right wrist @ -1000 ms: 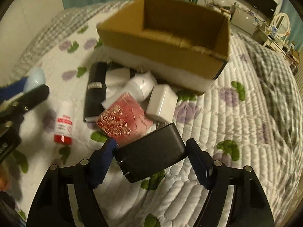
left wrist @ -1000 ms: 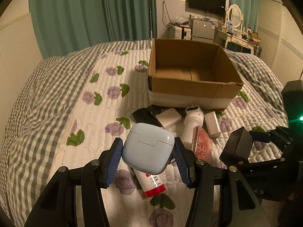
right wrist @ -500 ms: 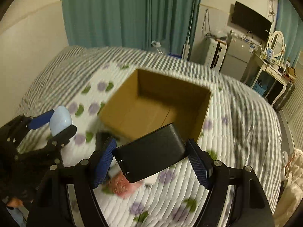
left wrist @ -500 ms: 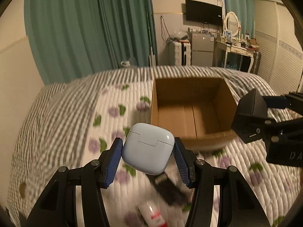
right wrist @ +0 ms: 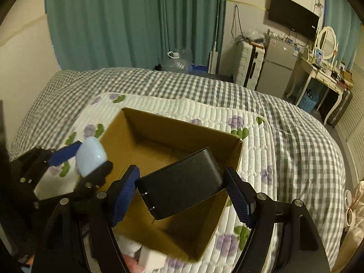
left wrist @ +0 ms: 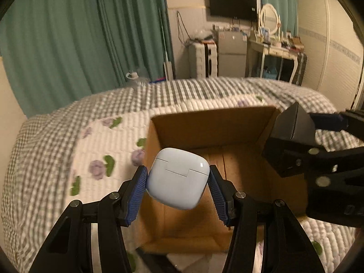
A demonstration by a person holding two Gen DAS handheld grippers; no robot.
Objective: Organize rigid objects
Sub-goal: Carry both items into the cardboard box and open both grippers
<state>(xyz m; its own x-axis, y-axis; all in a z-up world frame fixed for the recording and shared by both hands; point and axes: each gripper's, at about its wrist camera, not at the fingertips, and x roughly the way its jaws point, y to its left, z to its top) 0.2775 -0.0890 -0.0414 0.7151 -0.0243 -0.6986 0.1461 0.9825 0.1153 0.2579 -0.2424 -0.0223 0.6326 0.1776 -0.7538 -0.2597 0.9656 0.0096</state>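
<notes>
My left gripper (left wrist: 178, 186) is shut on a pale blue earbud case (left wrist: 178, 178) and holds it above the near left part of the open cardboard box (left wrist: 213, 127). My right gripper (right wrist: 182, 193) is shut on a black power adapter (right wrist: 182, 187) above the same box (right wrist: 175, 127). In the left wrist view the right gripper and adapter (left wrist: 293, 122) hang over the box's right side. In the right wrist view the left gripper and earbud case (right wrist: 91, 157) are at the box's left edge. The box interior shows bare cardboard.
The box sits on a quilted bed (right wrist: 284, 141) with a checked border. Some white and pink objects (right wrist: 145, 257) lie on the bed just in front of the box. Green curtains, a fridge and a dressing table stand beyond the bed.
Both grippers rose from the pile of objects on the bed and moved forward over the box, each still holding its object. The loose objects have dropped out of the left view.
</notes>
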